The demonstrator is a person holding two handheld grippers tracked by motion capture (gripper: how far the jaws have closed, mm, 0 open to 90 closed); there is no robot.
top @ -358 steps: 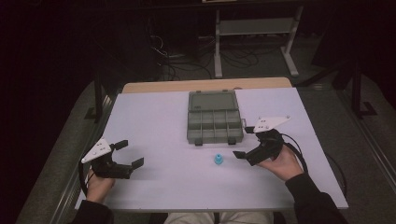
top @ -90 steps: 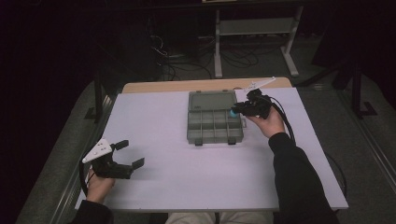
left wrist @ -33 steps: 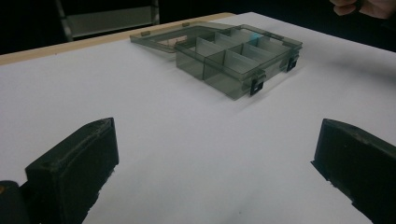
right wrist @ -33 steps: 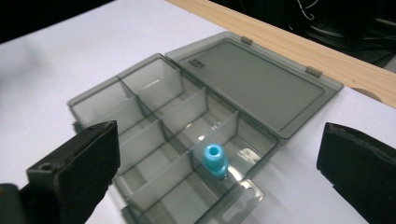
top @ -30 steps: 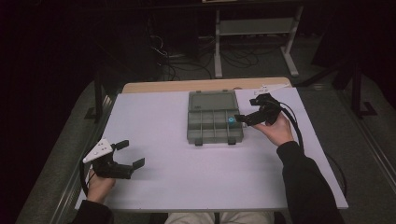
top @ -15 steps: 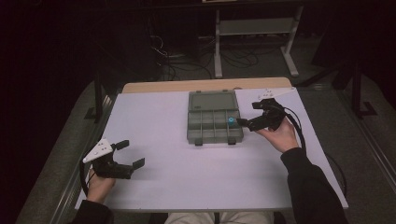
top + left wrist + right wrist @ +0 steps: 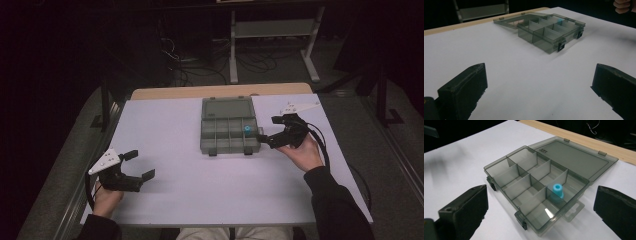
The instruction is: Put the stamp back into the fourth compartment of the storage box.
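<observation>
While your left claw (image 7: 134,165) rests spread and empty at the near left corner of the white table (image 7: 175,125), exactly where it lay a moment ago, the work has shifted on your right. Moving across, the smoky transparent plastic compartment box (image 7: 229,135) sits mid-table with its lid folded flat behind it. The small light-blue plastic cap (image 7: 557,190), which your right claw carried over seconds ago, now stands upright in a compartment at the box's right end, in the row nearer the lid. Your right claw (image 7: 267,131) has backed off just beside the box's right edge, jaws released and holding nothing. I judge the placing done; closing the lid may be what remains. In the left gripper view the cap is only a faint blue smudge behind the dividers, and your right hand is cut off at the frame's corner.
</observation>
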